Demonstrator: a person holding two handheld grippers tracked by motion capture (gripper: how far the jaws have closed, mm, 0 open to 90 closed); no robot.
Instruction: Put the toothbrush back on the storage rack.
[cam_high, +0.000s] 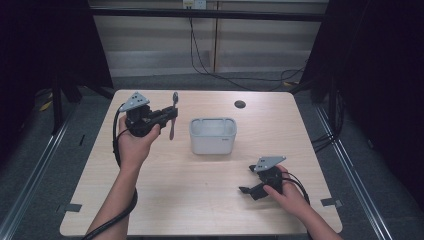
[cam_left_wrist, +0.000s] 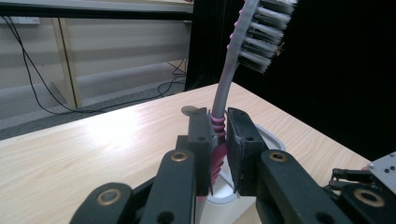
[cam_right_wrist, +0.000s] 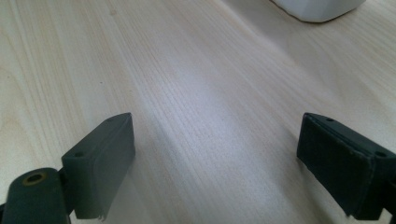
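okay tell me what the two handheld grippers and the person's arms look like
Both the left gripper and right gripper are black, each topped by a grey three-cornered plate and trailing a black cable. Their jaws are blocky black pads on arms with brass-coloured pivot rings. The forearms are bare, with no sleeves visible.

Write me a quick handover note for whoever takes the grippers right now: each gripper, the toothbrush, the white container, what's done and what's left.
Left gripper: shut on the toothbrush at its pink ribbed grip, bristle head up, held off the table left of the white container.
Right gripper: open, nothing between the jaws, low over the table near the right front.
Done: toothbrush picked up.
Left: probably carry it over the container and release; the container looks empty.
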